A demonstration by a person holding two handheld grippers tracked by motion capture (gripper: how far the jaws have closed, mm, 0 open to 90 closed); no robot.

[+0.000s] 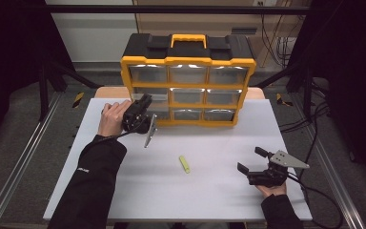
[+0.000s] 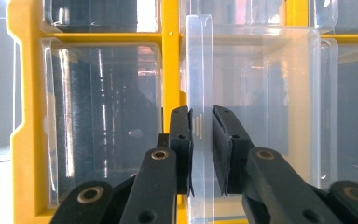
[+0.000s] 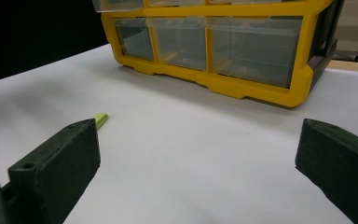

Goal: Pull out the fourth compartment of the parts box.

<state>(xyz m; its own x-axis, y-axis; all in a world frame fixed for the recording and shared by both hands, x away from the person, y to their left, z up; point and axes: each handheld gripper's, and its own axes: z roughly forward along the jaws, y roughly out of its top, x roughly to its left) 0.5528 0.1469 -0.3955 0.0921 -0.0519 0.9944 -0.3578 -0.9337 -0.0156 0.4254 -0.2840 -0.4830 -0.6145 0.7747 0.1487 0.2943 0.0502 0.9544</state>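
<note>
The left tool (image 2: 202, 140) has its two black jaws closed in on a thin upright lip of clear plastic, the front pull of a transparent drawer (image 2: 261, 107) in the yellow organiser (image 1: 188, 86). From the left gripper view the jaws sit on either side of that lip, pressing or all but pressing it; the drawer front already stands a little proud of the yellow frame. From the high view this tool is at the cabinet's left column, in the lower rows, held by the left hand (image 1: 112, 117). The drawer's long axis runs from near to far, into the cabinet, so the move that follows is likely a straight pull toward the near edge of the worktop (image 1: 219, 191).

The right tool (image 1: 252, 160) rests at the near right of the worktop with its jaws wide apart and nothing between them. A small yellow-green stick (image 1: 185, 164) lies in the middle of the worktop, to the left of that tool and well apart from the cabinet, its long axis running roughly near to far. The right tool is the nearer of the two to it.
</note>
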